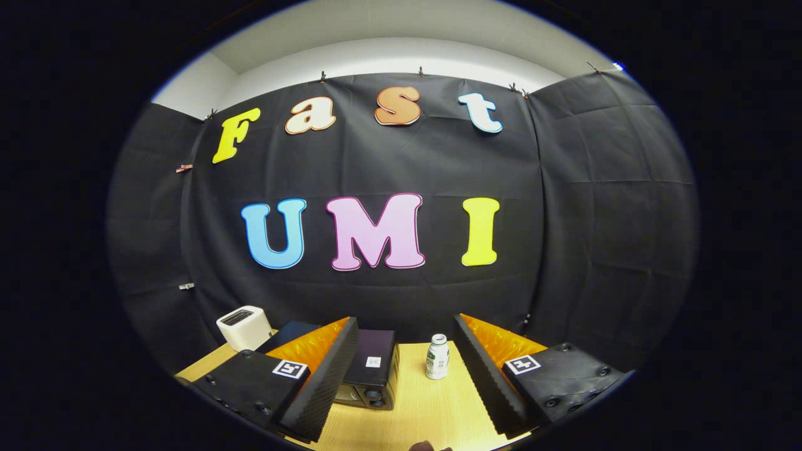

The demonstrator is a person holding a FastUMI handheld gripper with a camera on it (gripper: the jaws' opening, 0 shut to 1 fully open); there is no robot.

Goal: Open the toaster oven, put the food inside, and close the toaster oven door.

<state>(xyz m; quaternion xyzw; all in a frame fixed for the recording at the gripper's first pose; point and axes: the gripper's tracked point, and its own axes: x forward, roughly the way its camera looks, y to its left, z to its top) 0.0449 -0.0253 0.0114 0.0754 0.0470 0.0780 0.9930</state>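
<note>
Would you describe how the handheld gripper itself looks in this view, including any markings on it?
The gripper has two wedge-shaped fingers with ribbed, sawtooth inner faces. Each finger sits on a dark, blocky mount with round screw recesses. Each mount carries a small square black-and-white fiducial tag. No cables are visible.

Fisheye riding the hand-held gripper (401, 376), facing booth wall (595, 219)

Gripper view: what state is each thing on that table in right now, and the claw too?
Claw: open, fingers spread wide, holding nothing.
Toaster oven: dark box between the fingers, partly hidden by the left one; door state cannot be told.
Small bottle: upright, capped, standing free beside the oven.
White toaster: upright at the table's far left corner.
Table: wooden, bare ahead of the fingers.
</note>
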